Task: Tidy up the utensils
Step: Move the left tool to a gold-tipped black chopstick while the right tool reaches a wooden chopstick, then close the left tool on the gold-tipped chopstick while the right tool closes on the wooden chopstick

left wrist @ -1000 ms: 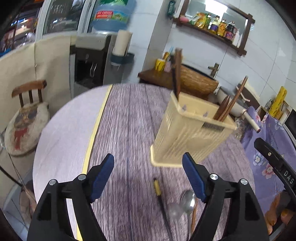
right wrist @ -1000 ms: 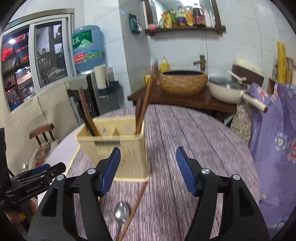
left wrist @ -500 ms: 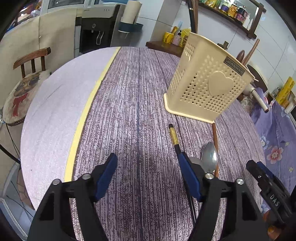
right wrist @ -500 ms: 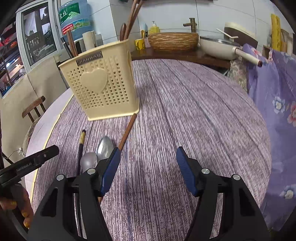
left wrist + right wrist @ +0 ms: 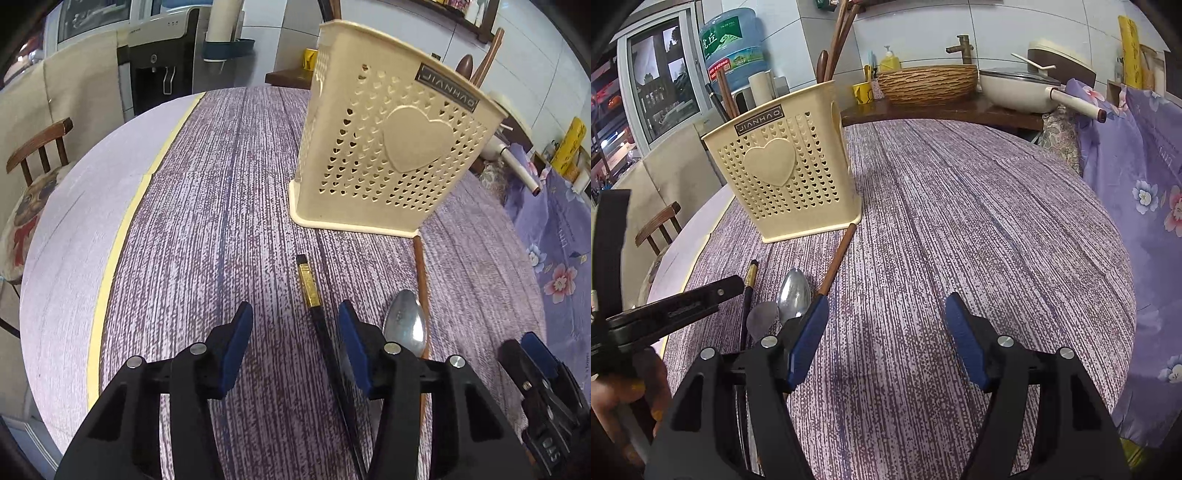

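Nearest, the left gripper (image 5: 293, 345) and right gripper (image 5: 884, 334) both gape wide, holding nothing. Just beyond them on the table (image 5: 979, 221) lie one black chopstick (image 5: 310, 286) with a gold band, two metal spoons (image 5: 794, 293), and one brown stick (image 5: 836, 260); their near ends are hidden behind the fingers. Farther stands one cream utensil holder (image 5: 783, 177), with several dark handles in it, too overlapped to count.

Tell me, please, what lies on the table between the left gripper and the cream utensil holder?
In the left wrist view, only the black chopstick with its gold band lies between the left gripper and the utensil holder; the rest is bare tablecloth.
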The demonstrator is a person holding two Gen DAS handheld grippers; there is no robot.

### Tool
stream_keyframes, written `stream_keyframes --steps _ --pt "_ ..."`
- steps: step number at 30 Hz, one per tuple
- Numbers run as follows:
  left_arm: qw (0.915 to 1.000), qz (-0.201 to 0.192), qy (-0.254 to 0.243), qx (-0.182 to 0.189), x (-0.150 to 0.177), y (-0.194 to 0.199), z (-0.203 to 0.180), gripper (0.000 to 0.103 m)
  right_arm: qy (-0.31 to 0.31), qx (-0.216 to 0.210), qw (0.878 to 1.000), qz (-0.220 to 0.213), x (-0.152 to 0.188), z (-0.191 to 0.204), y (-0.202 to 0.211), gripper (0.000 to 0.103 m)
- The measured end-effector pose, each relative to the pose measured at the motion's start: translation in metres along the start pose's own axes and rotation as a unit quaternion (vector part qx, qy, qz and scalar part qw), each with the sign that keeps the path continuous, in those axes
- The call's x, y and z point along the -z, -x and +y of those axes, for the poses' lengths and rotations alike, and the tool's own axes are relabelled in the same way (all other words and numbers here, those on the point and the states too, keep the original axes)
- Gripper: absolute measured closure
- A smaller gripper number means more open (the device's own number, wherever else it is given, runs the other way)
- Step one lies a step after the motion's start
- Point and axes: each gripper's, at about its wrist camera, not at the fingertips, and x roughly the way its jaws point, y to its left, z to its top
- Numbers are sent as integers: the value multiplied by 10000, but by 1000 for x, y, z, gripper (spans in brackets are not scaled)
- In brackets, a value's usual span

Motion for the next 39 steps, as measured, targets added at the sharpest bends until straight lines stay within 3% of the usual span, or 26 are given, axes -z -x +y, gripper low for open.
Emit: stream_keyframes --steps 7,11,20,23,27,39 --pt "9994 58 -230 -268 -4 -15 -11 64 148 -22 9999 23 0 5 2 31" --pt "9975 5 -469 -519 -1 -15 -11 89 348 96 9993 50 -5 10 -2 31" --pt "9985 68 -357 -409 -1 -6 14 91 593 126 9978 282 -20 24 -22 32" --pt "9986 62 -330 -405 -1 -7 15 91 418 14 9977 539 -28 26 -37 42" --pt "9986 40 -302 -427 -1 -7 15 91 387 26 9964 754 -39 36 -59 47" --pt "9987 40 -236 -445 0 -6 16 91 500 563 9913 1075 -44 58 -105 68"
